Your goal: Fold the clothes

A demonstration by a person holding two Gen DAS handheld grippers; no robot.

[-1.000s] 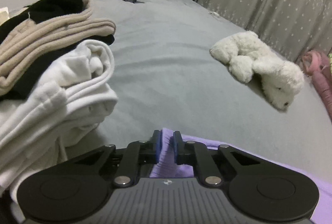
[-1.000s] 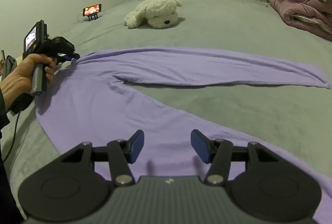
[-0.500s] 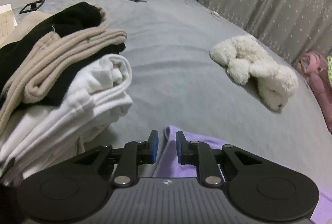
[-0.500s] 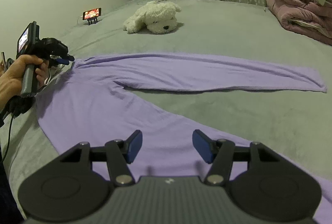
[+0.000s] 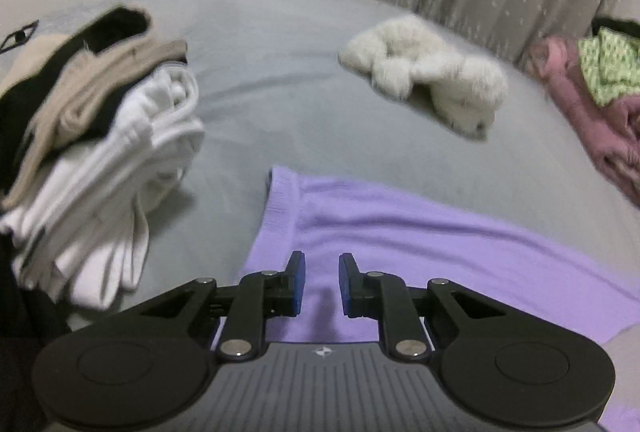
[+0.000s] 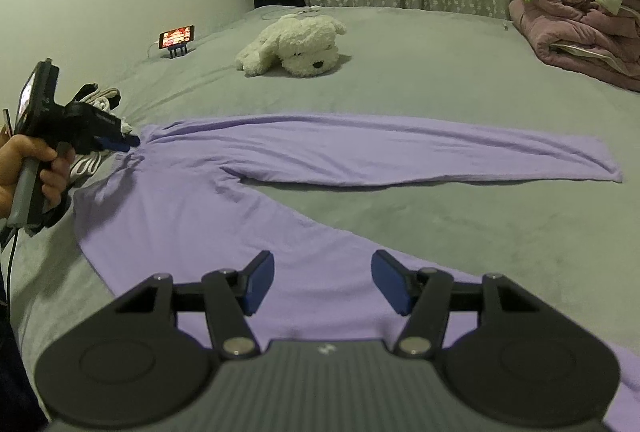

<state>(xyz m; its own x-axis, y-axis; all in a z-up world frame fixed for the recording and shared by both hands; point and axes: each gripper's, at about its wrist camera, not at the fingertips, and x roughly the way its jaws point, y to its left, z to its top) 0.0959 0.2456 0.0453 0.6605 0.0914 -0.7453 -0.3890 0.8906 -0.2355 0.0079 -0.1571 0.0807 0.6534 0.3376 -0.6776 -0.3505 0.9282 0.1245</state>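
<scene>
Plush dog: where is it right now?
The plush dog lies on the grey bed beyond the purple pants, right of the lit phone in the right wrist view.

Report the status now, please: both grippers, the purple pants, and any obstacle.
Left gripper open, nothing held, over waistband. Right gripper open, empty, above one leg. Purple pants flat on bed, legs spread, unfolded. Folded clothes stack beside waistband; plush dog well clear.
</scene>
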